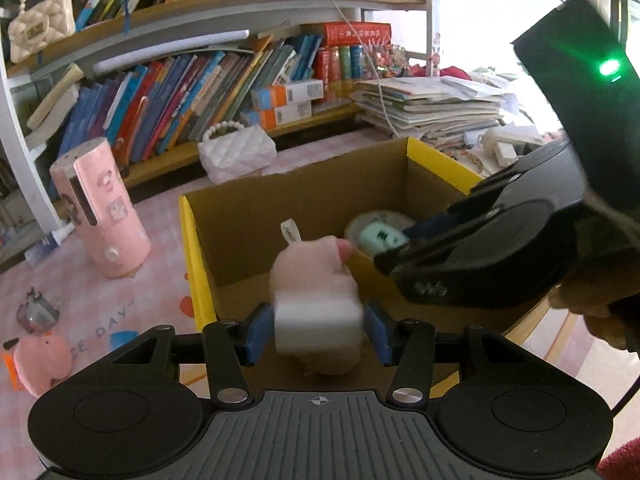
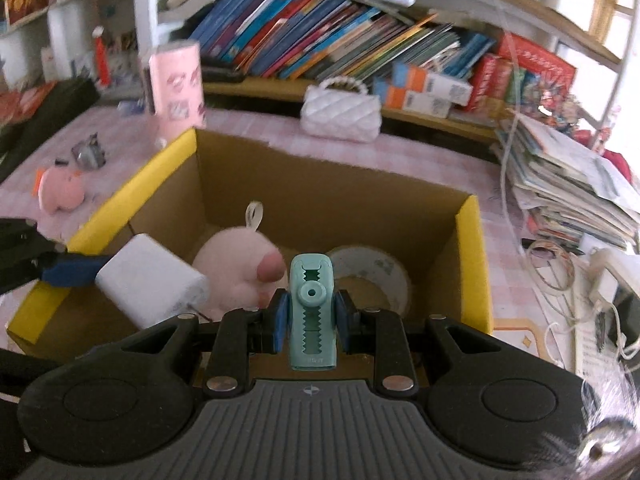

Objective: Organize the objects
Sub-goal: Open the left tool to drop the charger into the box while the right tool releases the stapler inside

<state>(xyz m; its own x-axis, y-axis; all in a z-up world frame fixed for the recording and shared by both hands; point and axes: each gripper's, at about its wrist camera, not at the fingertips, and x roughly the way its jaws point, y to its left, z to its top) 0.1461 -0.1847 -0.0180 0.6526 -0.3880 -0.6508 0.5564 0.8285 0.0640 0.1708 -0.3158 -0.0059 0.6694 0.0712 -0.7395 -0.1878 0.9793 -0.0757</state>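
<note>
With the left tongs (image 1: 319, 334) clamping the white charger block (image 1: 318, 322) and the right tongs (image 2: 310, 322) pinching the teal clip (image 2: 311, 312), lower both into the cardboard box (image 2: 472, 264), releasing at 12 o'clock beyond the pink plush (image 2: 236, 268).

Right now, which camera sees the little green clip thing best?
The right wrist view. There the green clip sits centre frame, sharp, its toothed face showing, held between the right gripper jaws above the cardboard box. In the left wrist view only its end peeks out, mostly hidden by that gripper.
</note>
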